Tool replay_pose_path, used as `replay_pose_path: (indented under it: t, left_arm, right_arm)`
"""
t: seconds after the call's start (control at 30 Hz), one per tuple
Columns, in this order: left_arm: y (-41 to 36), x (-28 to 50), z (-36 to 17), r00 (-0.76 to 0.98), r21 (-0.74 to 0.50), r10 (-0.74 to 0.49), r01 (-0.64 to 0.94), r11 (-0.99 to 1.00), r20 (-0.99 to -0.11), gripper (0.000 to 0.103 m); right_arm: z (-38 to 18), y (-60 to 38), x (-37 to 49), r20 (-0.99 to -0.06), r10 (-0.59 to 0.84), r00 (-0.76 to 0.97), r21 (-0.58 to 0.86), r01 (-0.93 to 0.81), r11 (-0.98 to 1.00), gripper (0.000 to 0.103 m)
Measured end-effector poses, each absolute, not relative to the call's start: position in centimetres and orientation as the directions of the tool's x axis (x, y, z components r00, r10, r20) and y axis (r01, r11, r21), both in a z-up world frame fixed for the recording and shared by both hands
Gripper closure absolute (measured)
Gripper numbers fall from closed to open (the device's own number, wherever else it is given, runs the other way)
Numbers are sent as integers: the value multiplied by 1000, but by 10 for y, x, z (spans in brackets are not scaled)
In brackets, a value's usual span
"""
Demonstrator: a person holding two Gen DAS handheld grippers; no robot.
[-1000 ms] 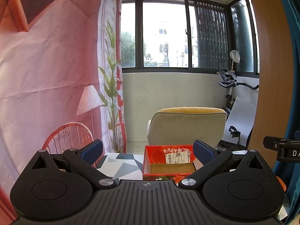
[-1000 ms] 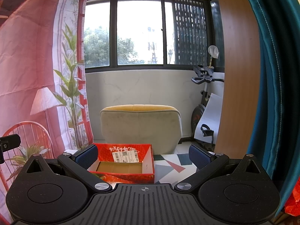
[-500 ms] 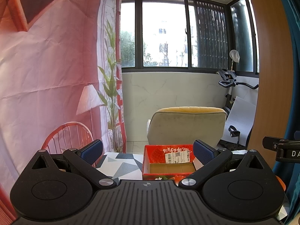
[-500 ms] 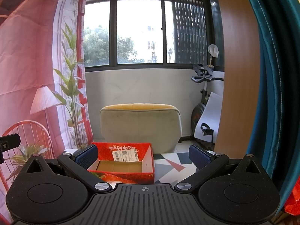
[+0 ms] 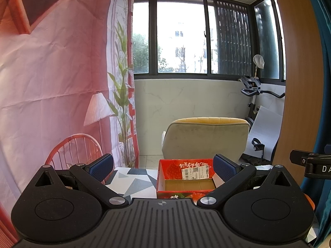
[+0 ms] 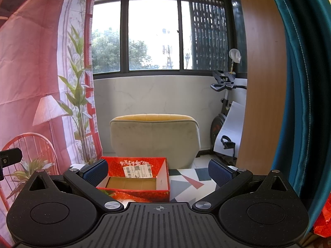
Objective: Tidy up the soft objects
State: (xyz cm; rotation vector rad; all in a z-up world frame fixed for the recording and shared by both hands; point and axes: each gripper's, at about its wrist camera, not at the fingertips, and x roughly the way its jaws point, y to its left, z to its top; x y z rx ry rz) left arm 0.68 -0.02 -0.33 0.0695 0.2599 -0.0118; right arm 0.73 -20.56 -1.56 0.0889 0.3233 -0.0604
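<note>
- On the far left of both views hangs a creased pink printed fabric backdrop (image 5: 51, 78) showing a white lamp, a red wire chair and a green leafy plant.
- The left tongs (image 5: 163, 166) are spread wide, their blue ribbed pads (image 5: 102, 166) well apart and holding nothing; they hover above the counter with a grey, white and dark triangle-patterned cover (image 5: 132, 183).
- Between those pads, toward the right one, sits the red open-topped cardboard box printed with strawberries (image 5: 185, 177), resting on the counter. Its brown floor is bare and a white barcode label is stuck on its far inner wall.
- Beyond the box stands a beige upholstered armchair with a yellow top edge (image 5: 204, 138), seen from behind, below a wide dark-framed window (image 5: 182, 35).
- A black exercise bike (image 5: 256, 95) and a leaning white board stand right of the armchair, by a tall brown wooden panel (image 5: 300, 72).
- The right tongs (image 6: 158, 172) are likewise spread wide and hold nothing; in this view the box lies just beside the left blue pad (image 6: 96, 172), with the patterned counter bare toward the right pad.
- A teal curtain (image 6: 300, 82) hangs at the far right, and a scrap of something red (image 6: 322, 221) shows at its lower edge; what it is cannot be told.
- No soft object can be made out in either view.
</note>
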Motion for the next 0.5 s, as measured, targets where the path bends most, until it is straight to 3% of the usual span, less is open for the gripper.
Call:
replay_pose_path:
  t: [0.5]
  left_arm:
    - [-2, 7, -9, 962, 56, -11, 27, 998, -271, 0]
  right_arm:
    - [-17, -205, 8, -320, -44, 946, 81, 74, 994, 0]
